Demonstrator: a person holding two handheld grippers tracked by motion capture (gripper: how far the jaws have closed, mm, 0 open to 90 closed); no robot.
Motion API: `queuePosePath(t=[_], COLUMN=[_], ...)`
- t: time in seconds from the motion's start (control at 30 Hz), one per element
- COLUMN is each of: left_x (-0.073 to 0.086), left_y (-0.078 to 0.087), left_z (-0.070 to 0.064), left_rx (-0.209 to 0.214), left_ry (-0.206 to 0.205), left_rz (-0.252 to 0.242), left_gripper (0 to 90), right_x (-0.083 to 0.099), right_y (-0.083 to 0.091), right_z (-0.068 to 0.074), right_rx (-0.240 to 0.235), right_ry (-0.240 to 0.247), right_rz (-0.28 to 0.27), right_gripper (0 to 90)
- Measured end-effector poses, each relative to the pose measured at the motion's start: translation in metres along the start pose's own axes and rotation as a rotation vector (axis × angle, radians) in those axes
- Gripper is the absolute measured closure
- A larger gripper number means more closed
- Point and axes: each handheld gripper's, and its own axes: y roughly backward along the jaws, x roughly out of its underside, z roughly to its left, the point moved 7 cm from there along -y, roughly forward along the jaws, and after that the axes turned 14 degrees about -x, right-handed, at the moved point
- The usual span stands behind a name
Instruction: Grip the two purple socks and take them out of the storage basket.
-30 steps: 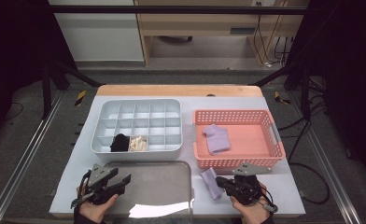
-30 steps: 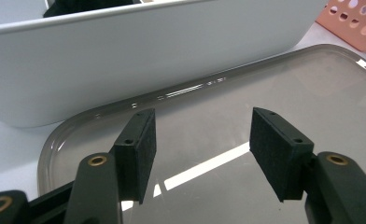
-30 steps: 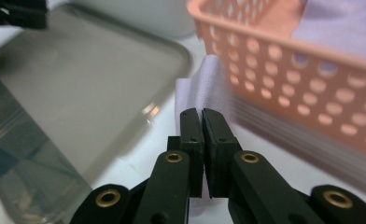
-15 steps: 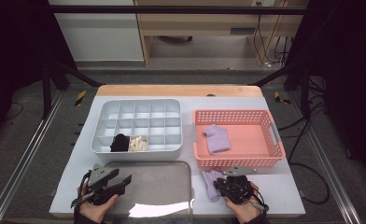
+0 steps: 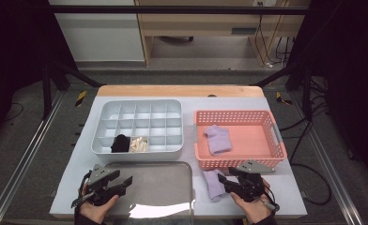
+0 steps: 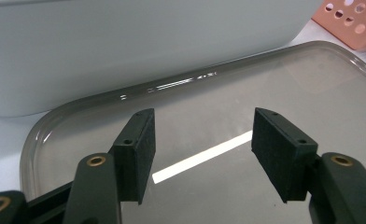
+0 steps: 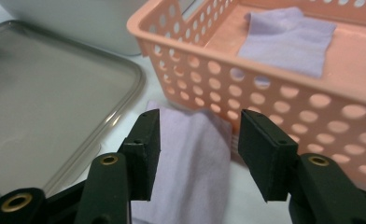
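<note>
A lilac sock (image 5: 213, 184) lies flat on the white table between the grey tray (image 5: 154, 187) and the pink basket (image 5: 241, 115). My right gripper (image 5: 223, 181) is open just above it. In the right gripper view the sock (image 7: 195, 154) lies under and between the spread jaws of that gripper (image 7: 200, 135). A second lilac sock (image 5: 218, 139) (image 7: 288, 39) lies inside the basket (image 7: 288, 107). My left gripper (image 5: 125, 182) (image 6: 202, 140) is open and holds nothing, low over the left part of the tray (image 6: 265, 84).
A white compartment box (image 5: 140, 124) (image 6: 125, 42) stands behind the tray, with a black sock (image 5: 120, 143) and a cream sock (image 5: 138, 144) in front cells. The basket wall is close behind the right gripper. The tray's edge (image 7: 125, 79) runs to its left.
My right gripper has edged left and forward onto the lilac sock on the table. The left gripper has stayed where it was.
</note>
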Motion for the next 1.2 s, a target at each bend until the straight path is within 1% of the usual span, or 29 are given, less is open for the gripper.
queuePosePath(t=[0.13,0.17,0.2,0.27,0.4,0.47,0.5,0.57,0.7,0.93,1.0,1.07,1.2], left_x=[-0.001,-0.001,0.0,0.0,0.0,-0.001,-0.001,-0.001,-0.001,-0.001,-0.001,-0.001,-0.001], left_y=[0.0,0.0,0.0,0.0,0.0,0.0,0.0,0.0,0.0,-0.001,-0.001,-0.001,-0.001], left_z=[0.001,0.001,0.0,0.0,0.001,0.001,0.002,0.002,0.003,0.003,0.003,0.003,0.003], left_rx=[0.0,0.0,0.004,0.005,0.001,-0.004,-0.006,-0.01,-0.014,-0.018,-0.018,-0.019,-0.019], left_ry=[0.004,0.004,0.002,0.002,0.003,0.007,0.004,0.006,0.004,0.01,0.01,0.009,0.01], left_rz=[-0.002,-0.002,-0.001,0.0,0.002,-0.001,0.001,-0.001,0.001,0.002,0.002,0.005,0.002], left_gripper=[39.2,39.1,39.2,39.2,38.6,38.4,38.4,38.4,38.3,38.1,38.1,38.0,37.9], right_x=[-0.012,-0.012,-0.021,-0.024,-0.042,-0.057,-0.057,-0.064,-0.08,-0.101,-0.106,-0.11,-0.116], right_y=[0.003,0.003,0.005,0.006,0.007,0.006,0.006,0.004,-0.001,-0.015,-0.018,-0.023,-0.033], right_z=[-0.001,-0.001,-0.003,-0.004,-0.01,-0.017,-0.017,-0.021,-0.031,-0.048,-0.052,-0.055,-0.06], right_rx=[0.013,0.013,0.02,0.026,0.049,0.065,0.065,0.067,0.087,0.102,0.096,0.09,0.088], right_ry=[-0.002,-0.002,-0.002,-0.002,0.006,0.009,0.009,0.009,0.016,-0.005,-0.016,-0.025,-0.018], right_rz=[-0.016,-0.016,-0.026,-0.031,-0.047,-0.054,-0.054,-0.061,-0.071,-0.083,-0.094,-0.088,-0.07], right_gripper=[48.1,48.1,47.9,47.6,45.7,45.1,45.1,44.5,42.4,38.9,38.6,38.5,37.7])
